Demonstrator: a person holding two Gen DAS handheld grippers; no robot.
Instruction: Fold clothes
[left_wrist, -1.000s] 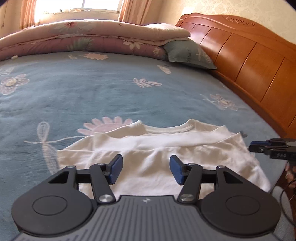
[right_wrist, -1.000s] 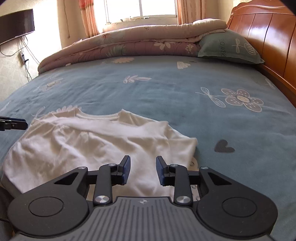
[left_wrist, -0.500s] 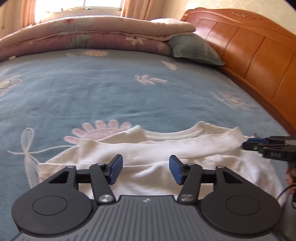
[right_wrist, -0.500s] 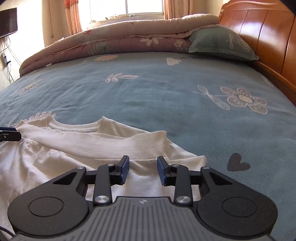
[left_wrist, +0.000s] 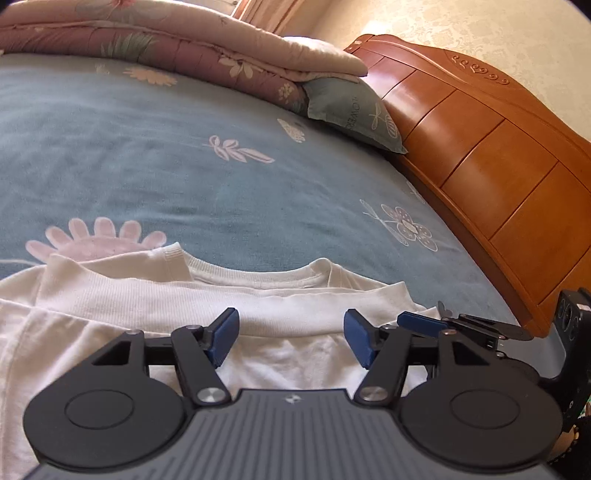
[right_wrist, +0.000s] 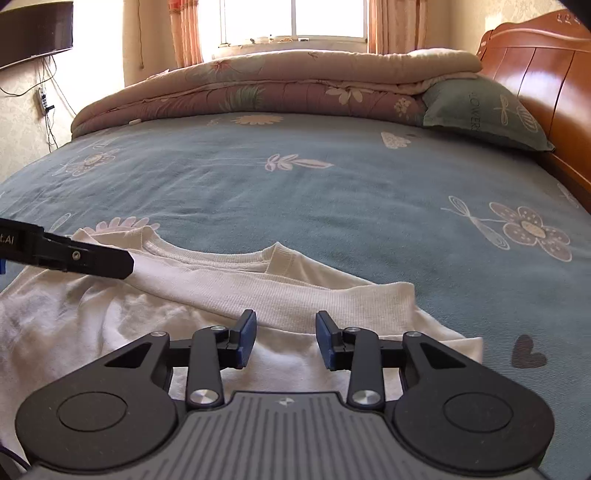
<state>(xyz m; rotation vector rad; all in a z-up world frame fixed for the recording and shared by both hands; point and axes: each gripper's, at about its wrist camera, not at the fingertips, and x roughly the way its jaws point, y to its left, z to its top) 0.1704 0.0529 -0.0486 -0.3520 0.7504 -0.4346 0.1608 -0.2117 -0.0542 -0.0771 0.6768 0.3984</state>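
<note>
A cream white top (left_wrist: 192, 306) lies folded on the blue flowered bedsheet (left_wrist: 147, 155), collar toward the far side, hem band folded up across it. It also shows in the right wrist view (right_wrist: 236, 291). My left gripper (left_wrist: 290, 338) is open and empty, just above the top's near part. My right gripper (right_wrist: 284, 338) is open and empty above the same top's right half. The right gripper's fingers (left_wrist: 424, 319) show at the right of the left wrist view. A left gripper finger (right_wrist: 92, 260) reaches in from the left of the right wrist view.
A rolled pink quilt (right_wrist: 280, 88) and a green pillow (right_wrist: 480, 110) lie at the far end of the bed. An orange wooden headboard (left_wrist: 498, 155) runs along the right side. A window (right_wrist: 295, 18) and a wall-mounted screen (right_wrist: 33, 33) are behind.
Both grippers have moved forward and lower over the top, and closer to each other. The right gripper has opened wider. The top lies as before.
</note>
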